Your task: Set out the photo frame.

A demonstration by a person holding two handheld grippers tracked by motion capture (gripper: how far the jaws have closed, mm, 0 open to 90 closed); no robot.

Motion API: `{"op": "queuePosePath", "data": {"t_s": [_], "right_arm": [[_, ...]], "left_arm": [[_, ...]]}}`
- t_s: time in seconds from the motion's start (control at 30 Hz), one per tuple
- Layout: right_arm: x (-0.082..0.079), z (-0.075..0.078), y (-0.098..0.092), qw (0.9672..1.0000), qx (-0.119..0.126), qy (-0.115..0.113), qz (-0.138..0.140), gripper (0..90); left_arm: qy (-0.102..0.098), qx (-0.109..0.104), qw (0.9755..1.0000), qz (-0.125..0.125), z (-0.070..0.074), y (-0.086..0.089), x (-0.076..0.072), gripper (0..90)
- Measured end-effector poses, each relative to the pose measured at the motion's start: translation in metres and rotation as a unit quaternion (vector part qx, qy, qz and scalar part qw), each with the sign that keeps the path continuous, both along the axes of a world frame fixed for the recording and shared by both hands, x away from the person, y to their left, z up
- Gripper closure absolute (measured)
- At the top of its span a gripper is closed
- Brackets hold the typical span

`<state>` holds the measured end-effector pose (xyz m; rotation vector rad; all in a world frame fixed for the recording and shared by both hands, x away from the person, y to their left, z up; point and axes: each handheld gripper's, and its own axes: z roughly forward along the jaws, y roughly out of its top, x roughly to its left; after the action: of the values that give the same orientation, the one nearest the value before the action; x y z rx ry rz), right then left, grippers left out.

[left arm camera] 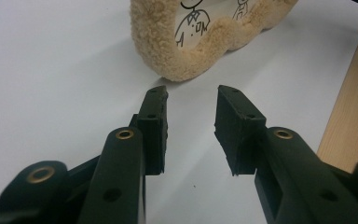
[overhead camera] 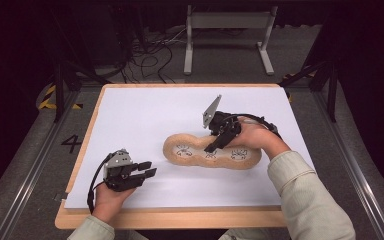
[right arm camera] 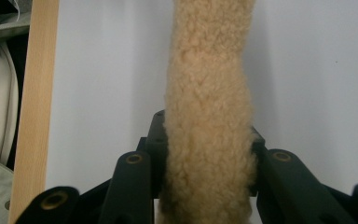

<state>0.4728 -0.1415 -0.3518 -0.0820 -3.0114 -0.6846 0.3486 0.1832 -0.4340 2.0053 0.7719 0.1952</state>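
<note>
Pinching the plush pad [overhead camera: 211, 153] on its fleecy rim, my right gripper [overhead camera: 215, 145] squeezes soft, light pile (left gripper [overhead camera: 149, 169] half open, empty).

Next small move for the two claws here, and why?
Probably bring the left claw forward onto the near end of the fleecy cushion. The right claw already pinches its middle, while the left stands open just short of it on the white table.

Fleecy pouch [left arm camera: 200, 44] cut off at top edge, its small printed drawings unreadable
</note>
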Motion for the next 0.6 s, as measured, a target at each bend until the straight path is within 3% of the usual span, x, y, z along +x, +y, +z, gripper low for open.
{"op": "queuePosePath", "data": {"t_s": [0.23, 0.6], "right_arm": [[-0.0001, -0.0002, -0.0002, 1.0, -0.004, -0.006, 0.002, 65.9], [0.0039, -0.0005, -0.0011, 0.9996, -0.009, -0.013, -0.021, 62.5]], "left_arm": [[0.0, 0.001, 1.0, -0.002, -0.0003, -0.0004, 0.0007, 64.5], [0.005, 0.001, 1.0, 0.0, -0.0008, -0.0008, 0.0005, 64.2]]}}
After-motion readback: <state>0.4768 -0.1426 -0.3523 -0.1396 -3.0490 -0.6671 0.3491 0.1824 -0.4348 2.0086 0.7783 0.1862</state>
